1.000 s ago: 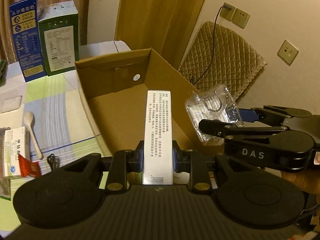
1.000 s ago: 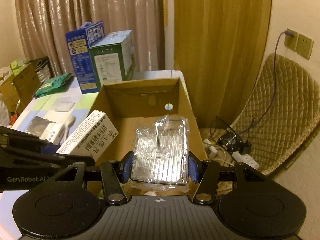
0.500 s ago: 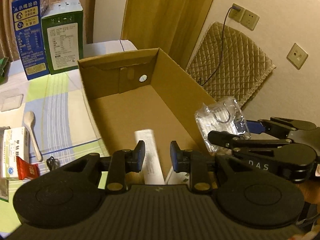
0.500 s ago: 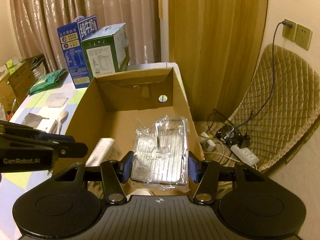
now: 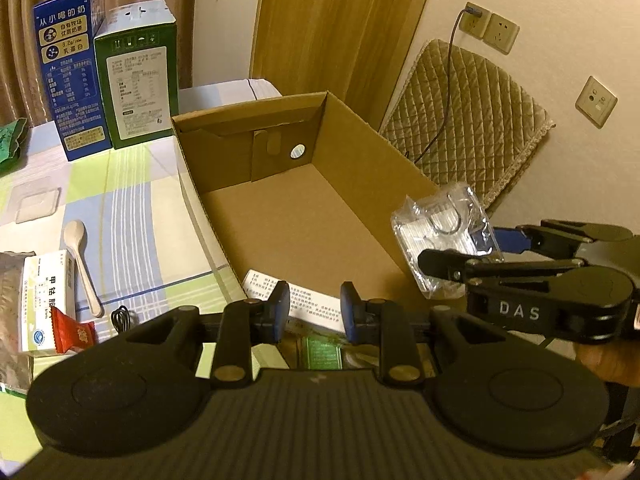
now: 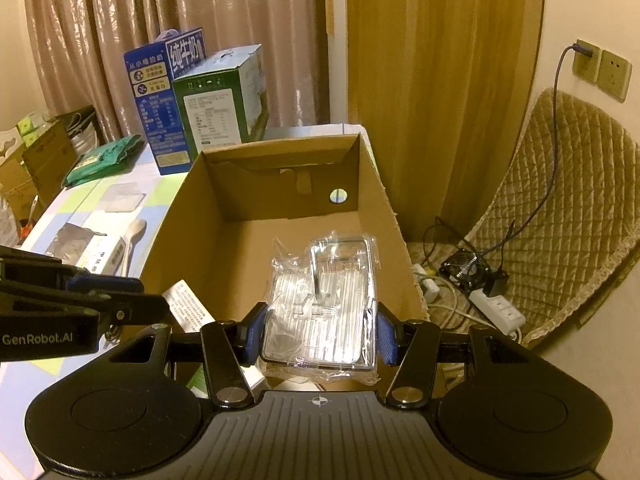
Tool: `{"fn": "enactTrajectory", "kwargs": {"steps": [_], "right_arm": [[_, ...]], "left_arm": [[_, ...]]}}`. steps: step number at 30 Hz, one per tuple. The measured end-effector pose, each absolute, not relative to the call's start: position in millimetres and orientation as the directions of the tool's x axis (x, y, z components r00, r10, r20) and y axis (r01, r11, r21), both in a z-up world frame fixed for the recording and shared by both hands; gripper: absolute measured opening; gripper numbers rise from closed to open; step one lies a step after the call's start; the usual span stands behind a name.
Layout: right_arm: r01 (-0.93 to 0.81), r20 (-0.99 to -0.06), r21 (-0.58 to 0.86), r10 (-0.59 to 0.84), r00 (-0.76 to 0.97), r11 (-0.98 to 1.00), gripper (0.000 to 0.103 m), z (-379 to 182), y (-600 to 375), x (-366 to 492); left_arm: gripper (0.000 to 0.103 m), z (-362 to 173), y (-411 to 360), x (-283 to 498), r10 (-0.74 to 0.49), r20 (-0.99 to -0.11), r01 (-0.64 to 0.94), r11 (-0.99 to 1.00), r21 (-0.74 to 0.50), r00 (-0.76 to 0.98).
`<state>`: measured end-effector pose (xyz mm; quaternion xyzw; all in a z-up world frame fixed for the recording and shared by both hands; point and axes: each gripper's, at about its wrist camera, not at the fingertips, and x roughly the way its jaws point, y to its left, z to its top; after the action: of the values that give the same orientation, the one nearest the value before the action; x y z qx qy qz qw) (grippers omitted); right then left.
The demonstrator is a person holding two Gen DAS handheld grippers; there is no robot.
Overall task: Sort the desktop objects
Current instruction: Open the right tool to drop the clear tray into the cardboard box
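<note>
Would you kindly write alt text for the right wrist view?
The right gripper holds a clear plastic packet over an open cardboard box, where a white carton lies. The left gripper hovers beside it.

Domestic room, lived-in home interior.
Pleated curtains (image 6: pixel 168 40) at the window; checked cloth on the table (image 5: pixel 132 208); milk cartons (image 5: pixel 72 80); quilted chair cover (image 6: pixel 568 208); wall sockets (image 6: pixel 600 68); power strip (image 6: pixel 496 308) and cables on the floor.

Your left hand-held gripper (image 5: pixel 313 312) is black with blue pads; the right hand-held gripper (image 6: pixel 320 334) matches, marked "DAS".
</note>
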<state>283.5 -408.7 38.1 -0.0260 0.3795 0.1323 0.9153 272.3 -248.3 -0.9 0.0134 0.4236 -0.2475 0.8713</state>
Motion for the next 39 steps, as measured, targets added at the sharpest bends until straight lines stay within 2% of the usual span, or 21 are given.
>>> {"fn": "enactTrajectory", "kwargs": {"steps": [20, 21, 24, 25, 27, 35, 39], "right_arm": [[-0.271, -0.711, 0.063, 0.234, 0.663, 0.96, 0.052, 41.9, -402.3, 284.5], [-0.271, -0.706, 0.071, 0.24, 0.666, 0.96, 0.053, 42.5, -402.3, 284.7], [-0.256, -0.689, 0.084, 0.241, 0.683, 0.963, 0.072, 45.3, -404.1, 285.6], [-0.256, -0.683, 0.08, 0.24, 0.69, 0.963, 0.072, 46.7, -404.5, 284.8], [-0.258, -0.68, 0.073, 0.238, 0.694, 0.963, 0.072, 48.9, -405.0, 283.6], [-0.243, -0.68, 0.079, 0.231, 0.696, 0.967, 0.073, 53.5, -410.8, 276.0], [-0.243, -0.679, 0.083, 0.233, 0.696, 0.966, 0.075, 55.8, -410.4, 269.9]], "left_arm": [[0.023, 5.9, -238.1, 266.8, -0.413, -0.737, 0.437, 0.882, -0.177, 0.535], [0.024, 6.6, -236.8, 266.7, -0.412, -0.736, 0.434, 0.883, -0.177, 0.537], [0.029, 8.3, -233.1, 265.9, -0.408, -0.733, 0.429, 0.886, -0.176, 0.544], [0.034, 8.8, -231.8, 265.3, -0.408, -0.732, 0.427, 0.887, -0.176, 0.546], [0.038, 9.2, -230.1, 264.0, -0.406, -0.73, 0.424, 0.889, -0.175, 0.549], [0.047, 11.4, -223.0, 257.6, -0.395, -0.729, 0.416, 0.894, -0.166, 0.559], [0.06, 14.3, -216.9, 252.8, -0.383, -0.727, 0.408, 0.9, -0.154, 0.57]]}}
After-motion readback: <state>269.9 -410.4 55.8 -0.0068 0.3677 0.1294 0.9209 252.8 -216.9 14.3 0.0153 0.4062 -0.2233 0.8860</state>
